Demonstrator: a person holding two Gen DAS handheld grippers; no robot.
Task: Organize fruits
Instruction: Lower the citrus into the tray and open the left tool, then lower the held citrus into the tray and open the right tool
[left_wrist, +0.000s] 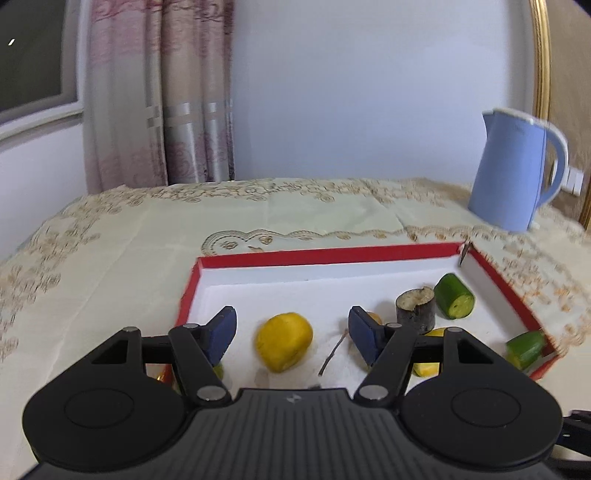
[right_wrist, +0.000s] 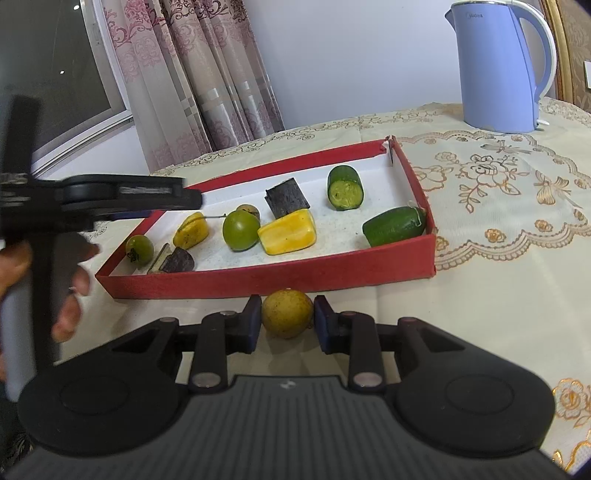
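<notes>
A red tray (right_wrist: 280, 277) with a white floor holds several fruit pieces: cucumber chunks (right_wrist: 345, 188), a yellow piece (right_wrist: 287, 232), a green round fruit (right_wrist: 241, 229), dark chunks (right_wrist: 287, 202). My right gripper (right_wrist: 287, 323) is low on the table just outside the tray's near wall, its pads on both sides of a yellow-green round fruit (right_wrist: 287, 313), close to it but with small gaps. My left gripper (left_wrist: 291, 334) is open above the tray (left_wrist: 332, 254), over a yellow fruit (left_wrist: 284, 341). It also shows at left in the right wrist view (right_wrist: 110, 199).
A blue electric kettle (right_wrist: 498, 66) stands at the table's far right, also seen in the left wrist view (left_wrist: 513, 170). An embroidered cream tablecloth (right_wrist: 498, 206) covers the table. Curtains (right_wrist: 192, 74) and a window are behind. A thin twig (left_wrist: 332, 352) lies in the tray.
</notes>
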